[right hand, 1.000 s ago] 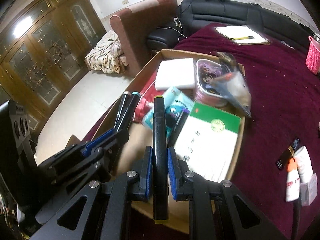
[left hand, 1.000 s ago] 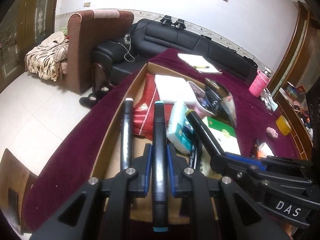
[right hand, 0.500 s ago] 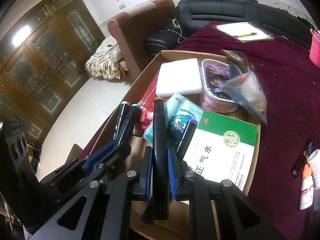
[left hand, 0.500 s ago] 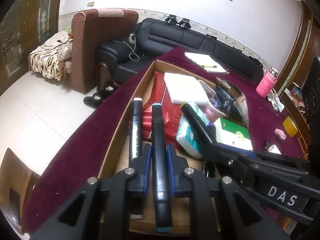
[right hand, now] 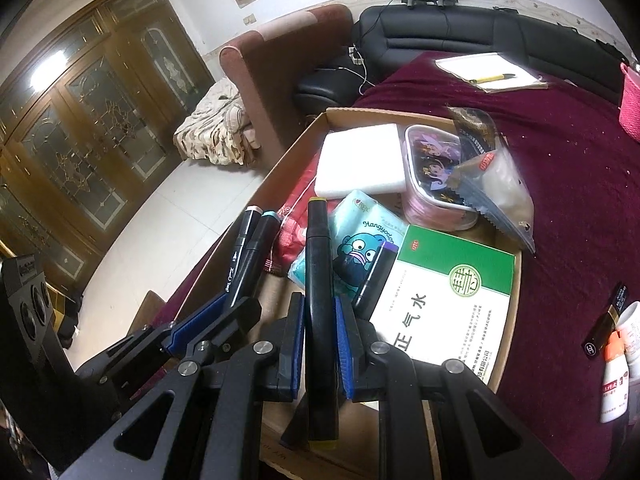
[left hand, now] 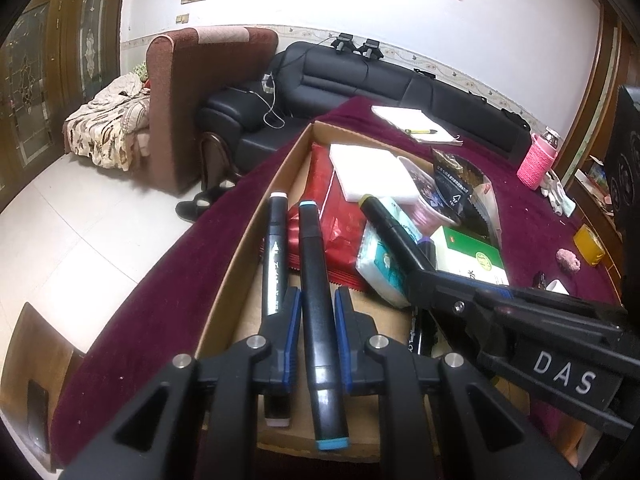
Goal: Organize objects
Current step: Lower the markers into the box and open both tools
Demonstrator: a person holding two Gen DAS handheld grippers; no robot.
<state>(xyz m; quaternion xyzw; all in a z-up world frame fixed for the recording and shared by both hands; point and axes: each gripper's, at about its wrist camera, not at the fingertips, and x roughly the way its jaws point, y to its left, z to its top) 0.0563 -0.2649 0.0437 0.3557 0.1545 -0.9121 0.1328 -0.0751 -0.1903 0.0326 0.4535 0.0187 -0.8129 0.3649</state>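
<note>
Both grippers have lowered toward the cardboard box (left hand: 240, 240) — left gripper (left hand: 316, 312) pinching the blue-capped marker (left hand: 316, 280), right gripper (right hand: 318, 320) pinching the yellow-capped marker (right hand: 318, 280) — lengthwise, apparently for laying beside the pink-capped marker (left hand: 274, 256).

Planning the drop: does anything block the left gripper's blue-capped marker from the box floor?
Nothing visible blocks it. The blue-capped marker hangs over bare cardboard box floor, with the white-capped marker alongside on its left.
</note>
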